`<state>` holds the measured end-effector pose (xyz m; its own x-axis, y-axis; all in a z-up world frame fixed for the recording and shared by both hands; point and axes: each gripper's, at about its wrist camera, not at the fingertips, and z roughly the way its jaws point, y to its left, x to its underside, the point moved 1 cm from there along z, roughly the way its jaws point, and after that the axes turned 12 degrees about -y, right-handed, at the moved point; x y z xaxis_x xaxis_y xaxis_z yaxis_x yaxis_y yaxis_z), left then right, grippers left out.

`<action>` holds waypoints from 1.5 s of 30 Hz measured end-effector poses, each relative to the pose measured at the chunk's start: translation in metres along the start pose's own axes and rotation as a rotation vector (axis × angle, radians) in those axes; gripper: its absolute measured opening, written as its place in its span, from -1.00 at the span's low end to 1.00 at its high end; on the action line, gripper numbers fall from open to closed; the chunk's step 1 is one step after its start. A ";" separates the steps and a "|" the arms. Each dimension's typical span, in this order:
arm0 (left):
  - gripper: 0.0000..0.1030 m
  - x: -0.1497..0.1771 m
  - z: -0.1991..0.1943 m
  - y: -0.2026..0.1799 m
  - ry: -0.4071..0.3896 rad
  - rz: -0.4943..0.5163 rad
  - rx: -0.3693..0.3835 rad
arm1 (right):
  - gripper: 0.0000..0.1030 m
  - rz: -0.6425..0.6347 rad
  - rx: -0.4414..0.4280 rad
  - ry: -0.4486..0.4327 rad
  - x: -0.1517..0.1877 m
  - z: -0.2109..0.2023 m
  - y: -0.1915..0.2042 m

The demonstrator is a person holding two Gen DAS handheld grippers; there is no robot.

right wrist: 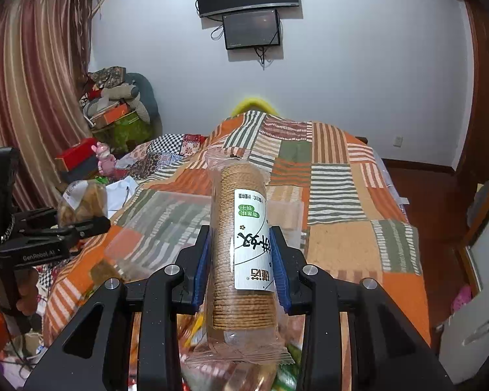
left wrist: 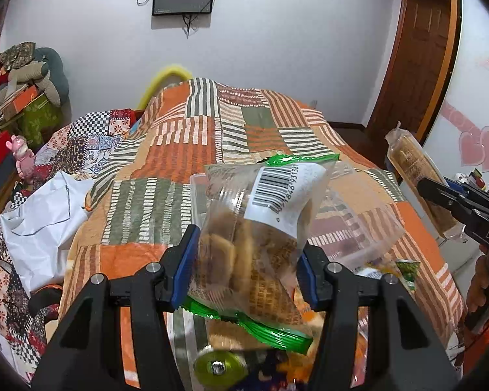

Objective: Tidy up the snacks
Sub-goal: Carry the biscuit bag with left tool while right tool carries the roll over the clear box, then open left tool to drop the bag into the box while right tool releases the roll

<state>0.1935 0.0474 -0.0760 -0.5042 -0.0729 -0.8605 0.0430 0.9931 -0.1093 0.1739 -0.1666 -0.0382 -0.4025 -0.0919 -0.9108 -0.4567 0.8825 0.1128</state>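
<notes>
While clamped in left gripper [left wrist: 246,264], crinkly clear green-edged biscuit bag [left wrist: 260,228]: light, slippery, crushable; likewise right gripper's [right wrist: 241,264] stiff clear-wrapped round-cracker sleeve [right wrist: 241,244], clamped mid-length.

A: bedspread [right wrist: 335,176] is a patchwork of orange, olive green and cream stripes, with a black-and-white checkered quilt [left wrist: 91,123] beside it.

B: yep. Snack bag [left wrist: 260,228] is clear with green sealed ends and a white barcode label; cracker sleeve [right wrist: 241,244] is tan with a white label. Fingers [right wrist: 200,260] have blue pads.
</notes>
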 end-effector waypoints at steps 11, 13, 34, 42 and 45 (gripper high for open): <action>0.05 -0.007 0.058 0.005 0.104 -0.010 0.004 | -0.39 -0.009 0.002 0.073 0.002 0.051 -0.003; 0.05 -0.007 0.066 0.006 0.122 -0.001 0.005 | -0.39 -0.005 0.000 0.090 0.003 0.058 -0.003; 0.11 -0.003 0.115 -0.006 0.214 0.134 -0.046 | -0.39 -0.021 -0.014 0.279 0.027 0.107 -0.012; 0.17 0.000 0.115 -0.009 0.244 0.123 -0.012 | -0.37 -0.057 -0.003 0.253 0.020 0.099 -0.007; 0.20 0.001 0.111 -0.009 0.238 0.113 -0.010 | -0.37 -0.053 -0.007 0.239 0.015 0.093 -0.005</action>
<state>0.2880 0.0279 -0.1308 -0.6857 0.0615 -0.7253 0.1030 0.9946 -0.0130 0.2436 -0.1297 -0.0896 -0.5539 -0.2451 -0.7957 -0.4873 0.8704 0.0711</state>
